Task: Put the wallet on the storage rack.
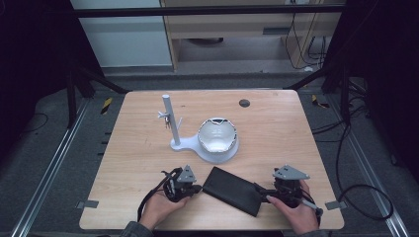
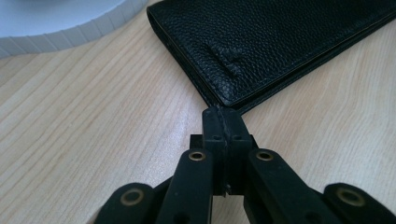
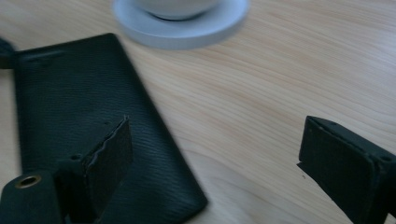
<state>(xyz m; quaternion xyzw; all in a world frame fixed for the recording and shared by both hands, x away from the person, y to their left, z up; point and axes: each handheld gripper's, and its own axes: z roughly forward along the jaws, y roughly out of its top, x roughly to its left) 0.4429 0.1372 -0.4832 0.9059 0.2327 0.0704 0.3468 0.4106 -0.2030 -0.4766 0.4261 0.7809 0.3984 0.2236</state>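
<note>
A long black wallet [image 1: 232, 190] lies flat and closed on the wooden worktop [image 1: 276, 128], near the person's edge and between the two grippers. Its long axis runs diagonally in the high view: one short end points up and left toward the left gripper [image 1: 196, 188], the other down and right toward the right gripper [image 1: 264, 192]. The left gripper's jaws are pressed fully together with nothing between them, their tips right at the wallet's near corner [image 2: 223, 103]; whether they touch it cannot be told. The right gripper's jaws stand wide apart, one above the wallet's end [image 3: 93, 140], the other over bare wood, gripping nothing. Beyond the wallet sits a white stand [image 1: 174, 129] with an upright post and a round base holding a white bowl [image 1: 216, 134].
</note>
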